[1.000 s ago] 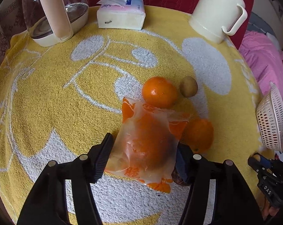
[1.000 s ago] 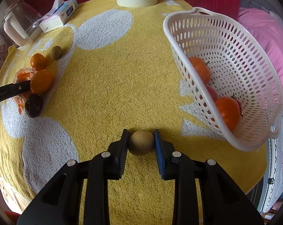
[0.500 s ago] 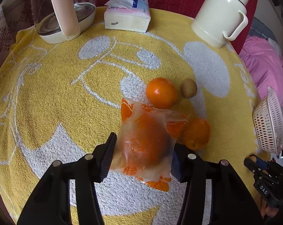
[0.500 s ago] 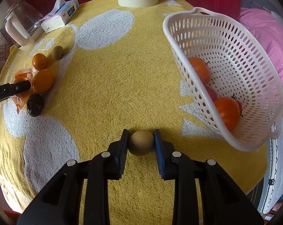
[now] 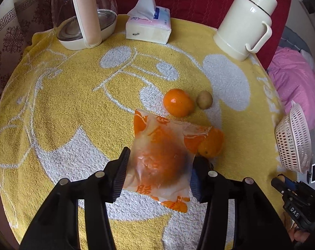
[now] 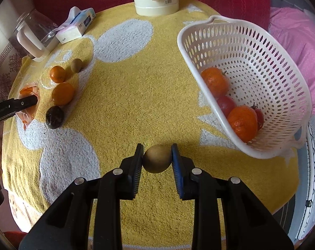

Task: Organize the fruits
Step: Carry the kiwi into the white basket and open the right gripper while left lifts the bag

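My left gripper [image 5: 160, 160] is shut on an orange in a clear printed bag [image 5: 157, 145], its pads pressing both sides, a little above the yellow towel [image 5: 74, 114]. Beyond the bag lie a loose orange [image 5: 178, 103], a small brown fruit [image 5: 204, 99] and a second orange [image 5: 213, 143], partly hidden by the bag. My right gripper [image 6: 157, 158] is shut on a round brown fruit [image 6: 157, 162] near the table's front edge. The white perforated basket [image 6: 261, 62] stands tilted to its right, holding two oranges [image 6: 214, 81] and red fruits [image 6: 226, 104].
A dark fruit [image 6: 54, 114] lies near the left gripper's finger [image 6: 26, 103]. Along the back edge stand a glass kettle [image 5: 84, 14], a tissue pack [image 5: 149, 25] and a cream thermos jug [image 5: 247, 18]. A pink cloth [image 5: 293, 79] lies past the table's right edge.
The left gripper's jaws narrowed onto the bagged orange and rose a little with it, so the table looks farther away. The right gripper and its brown fruit stayed put.
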`<action>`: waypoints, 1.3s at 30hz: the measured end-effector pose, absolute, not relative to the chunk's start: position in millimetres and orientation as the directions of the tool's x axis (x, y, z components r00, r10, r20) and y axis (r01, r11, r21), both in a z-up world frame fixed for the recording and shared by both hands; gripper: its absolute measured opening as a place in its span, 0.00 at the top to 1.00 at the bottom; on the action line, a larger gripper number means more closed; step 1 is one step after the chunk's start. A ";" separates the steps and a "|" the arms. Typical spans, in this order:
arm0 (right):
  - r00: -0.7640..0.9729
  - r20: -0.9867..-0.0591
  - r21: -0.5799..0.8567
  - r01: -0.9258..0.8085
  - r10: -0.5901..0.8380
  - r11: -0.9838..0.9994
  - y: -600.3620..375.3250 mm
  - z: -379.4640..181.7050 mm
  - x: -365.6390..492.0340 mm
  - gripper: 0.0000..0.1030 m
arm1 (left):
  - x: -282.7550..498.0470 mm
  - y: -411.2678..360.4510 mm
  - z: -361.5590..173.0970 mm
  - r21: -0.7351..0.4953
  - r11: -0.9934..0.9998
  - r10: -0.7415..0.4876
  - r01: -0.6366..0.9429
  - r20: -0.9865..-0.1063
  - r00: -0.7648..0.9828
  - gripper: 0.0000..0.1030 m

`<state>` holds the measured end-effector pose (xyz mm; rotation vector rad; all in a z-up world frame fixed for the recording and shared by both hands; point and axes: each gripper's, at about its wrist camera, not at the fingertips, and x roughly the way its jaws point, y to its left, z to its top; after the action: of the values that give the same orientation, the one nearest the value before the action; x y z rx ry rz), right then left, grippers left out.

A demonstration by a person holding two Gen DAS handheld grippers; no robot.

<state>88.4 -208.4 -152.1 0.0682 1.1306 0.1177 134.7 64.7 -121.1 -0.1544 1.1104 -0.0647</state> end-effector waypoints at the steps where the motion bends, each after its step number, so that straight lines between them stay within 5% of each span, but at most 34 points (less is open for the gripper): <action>1: 0.428 -0.895 0.105 -0.068 0.125 0.992 -209.4 -148.4 86.1 0.73 | 133.2 63.3 -118.6 -0.155 0.988 -0.126 -0.027 -0.886 0.447 0.50; 24: 0.587 -0.791 0.099 -0.155 0.172 0.983 -253.8 -65.9 63.0 0.73 | 73.4 3.1 -52.9 -0.122 0.990 -0.070 -0.063 -0.843 0.534 0.50; 39: 0.613 -0.779 0.047 -0.153 0.132 0.987 -297.2 -62.4 63.7 0.73 | 44.7 -46.4 -31.3 -0.121 0.991 -0.068 -0.058 -0.824 0.563 0.50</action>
<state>63.7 -297.2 -62.4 -0.0247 0.8967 0.1641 44.7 -46.4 -31.3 -0.1400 0.9740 -0.0060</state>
